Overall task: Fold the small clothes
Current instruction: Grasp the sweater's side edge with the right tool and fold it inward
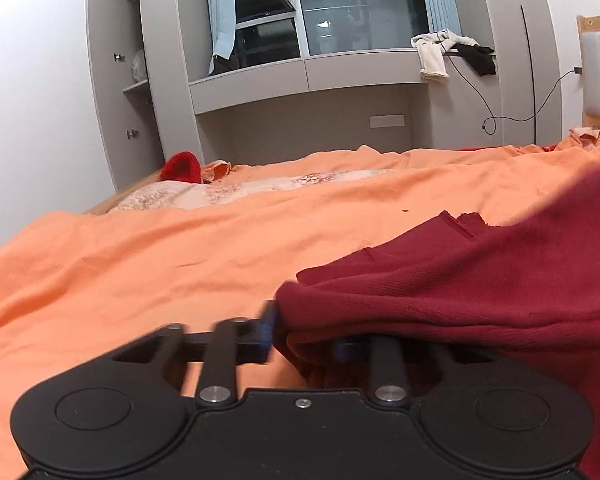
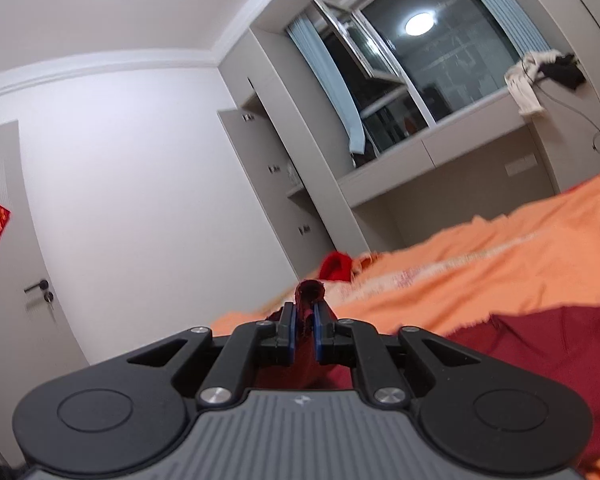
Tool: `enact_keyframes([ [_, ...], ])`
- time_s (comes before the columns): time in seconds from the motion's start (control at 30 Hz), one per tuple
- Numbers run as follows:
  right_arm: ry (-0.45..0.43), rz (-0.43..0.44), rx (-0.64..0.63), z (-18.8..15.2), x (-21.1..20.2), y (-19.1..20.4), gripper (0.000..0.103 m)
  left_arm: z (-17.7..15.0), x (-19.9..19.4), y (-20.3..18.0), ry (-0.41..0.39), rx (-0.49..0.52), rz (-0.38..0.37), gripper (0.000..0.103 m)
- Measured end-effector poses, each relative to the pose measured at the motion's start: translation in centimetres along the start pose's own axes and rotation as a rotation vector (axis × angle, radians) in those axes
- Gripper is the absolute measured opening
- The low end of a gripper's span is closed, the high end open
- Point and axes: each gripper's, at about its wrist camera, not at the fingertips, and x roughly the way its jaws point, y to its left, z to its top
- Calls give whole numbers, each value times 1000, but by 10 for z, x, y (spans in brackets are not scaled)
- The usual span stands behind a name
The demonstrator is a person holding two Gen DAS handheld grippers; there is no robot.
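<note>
Knit garment (image 1: 480,280), dark red, lies on the orange bedspread (image 1: 160,260), one edge lifted. Soft, limp, light by the look of it; it will sag between holds, so hems and corners are the places to pinch. Right claw (image 2: 307,316) is nearly closed, clamping a bunched edge. Left claw (image 1: 300,332): cloth drapes over one finger; grip cannot be told. Bedspread beyond the garment offers wide open room.

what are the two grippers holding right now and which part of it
Both hold the dark red garment. The right gripper pinches a bunched edge of it. The left gripper is covered by its folds, so the part cannot be told.
</note>
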Motion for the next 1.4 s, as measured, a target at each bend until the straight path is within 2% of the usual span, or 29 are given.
enact_keyframes([
  [0.13, 81, -22, 2, -23, 3, -7, 10, 1, -5, 10, -17, -30, 48, 14],
  [0.23, 132, 3, 49, -36, 3, -9, 10, 2, -1, 24, 5, -92, 87, 13],
  [0.47, 228, 64, 33, -61, 8, 5, 10, -4, 15, 50, 127, -211, 58, 15],
  [0.57, 275, 62, 27, -72, 7, 6, 10, -8, 15, 60, 145, -242, 8, 25],
  [0.7, 305, 41, 48, -82, 4, -3, 10, -15, 4, 70, 173, -260, -49, 45],
  [0.73, 308, 37, 56, -83, 3, -6, 10, -17, -2, 73, 172, -260, -48, 49],
  [0.9, 314, 37, 54, -84, 2, -7, 10, -27, -26, 81, 185, -236, -6, 60],
  [1.07, 321, 40, 12, -86, 6, 2, 10, -36, -51, 95, 188, -300, 21, 73],
  [1.1, 323, 41, 4, -87, 7, 4, 10, -37, -54, 98, 180, -321, 21, 79],
  [1.23, 335, 32, -23, -91, 9, 6, 10, -34, -57, 103, 144, -385, 19, 81],
  [1.4, 352, 27, -48, -97, 9, 8, 10, -25, -39, 99, 126, -486, 36, 83],
])
